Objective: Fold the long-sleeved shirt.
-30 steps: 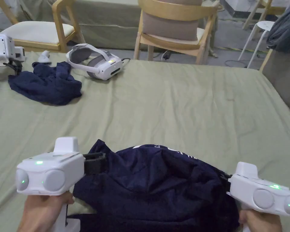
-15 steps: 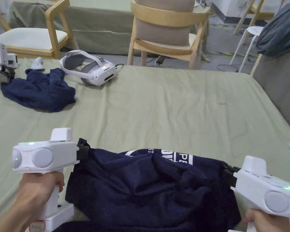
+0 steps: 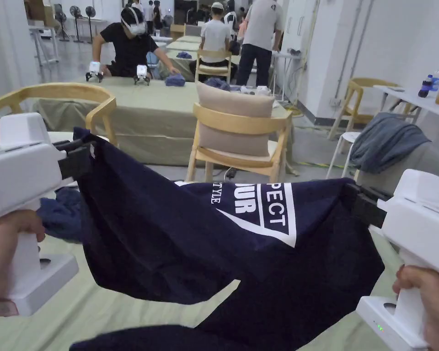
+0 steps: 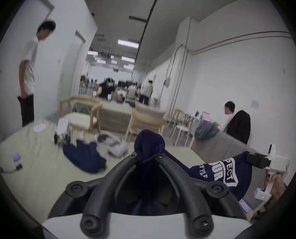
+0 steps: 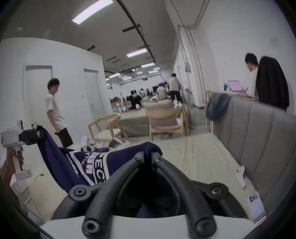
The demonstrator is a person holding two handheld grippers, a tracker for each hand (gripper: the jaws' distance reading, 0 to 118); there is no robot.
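Aloft above the olive-green cloth-covered table [image 3: 99, 311], a navy long-sleeved cotton shirt with white lettering [image 3: 205, 247] hangs stretched between two tools. At nine o'clock the left tool [image 3: 83, 151] is clamped on one bunched edge; at three o'clock the right tool [image 3: 358, 201] pinches the other. A wooden chair with a beige cushion [image 3: 237, 132] stands at twelve.

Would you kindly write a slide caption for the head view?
Left gripper and right gripper hold a navy long-sleeved shirt stretched in the air above the green-covered table.
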